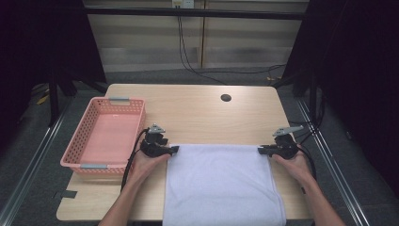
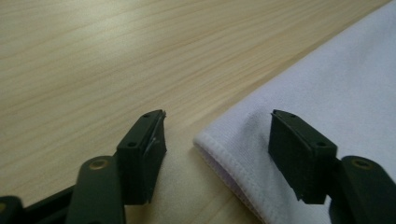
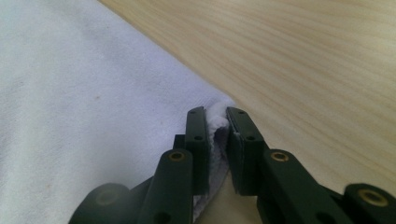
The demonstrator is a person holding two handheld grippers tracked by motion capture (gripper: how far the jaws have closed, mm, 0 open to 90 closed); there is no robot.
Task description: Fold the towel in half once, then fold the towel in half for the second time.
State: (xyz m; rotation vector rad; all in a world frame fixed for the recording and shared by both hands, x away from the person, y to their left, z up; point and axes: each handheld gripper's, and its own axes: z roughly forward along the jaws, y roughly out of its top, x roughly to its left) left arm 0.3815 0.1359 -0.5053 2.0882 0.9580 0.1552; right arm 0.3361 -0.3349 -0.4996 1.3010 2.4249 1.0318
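A white towel [image 1: 221,181] lies flat on the near half of the wooden table [image 1: 197,110], hanging a little over the front edge. My left gripper [image 1: 175,149] is at the towel's far left corner [image 2: 208,138]; its jaws stand open, the corner lying between them with neither pad touching it. My right gripper [image 1: 260,150] is at the far right corner [image 3: 219,114], and its jaws are shut on that corner, with cloth bunched between the pads.
A pink plastic basket [image 1: 75,153] with grey handles stands at the table's left side, close to my left hand. A round cable hole [image 1: 226,98] sits in the far part of the tabletop. Cables trail on the floor beyond the table.
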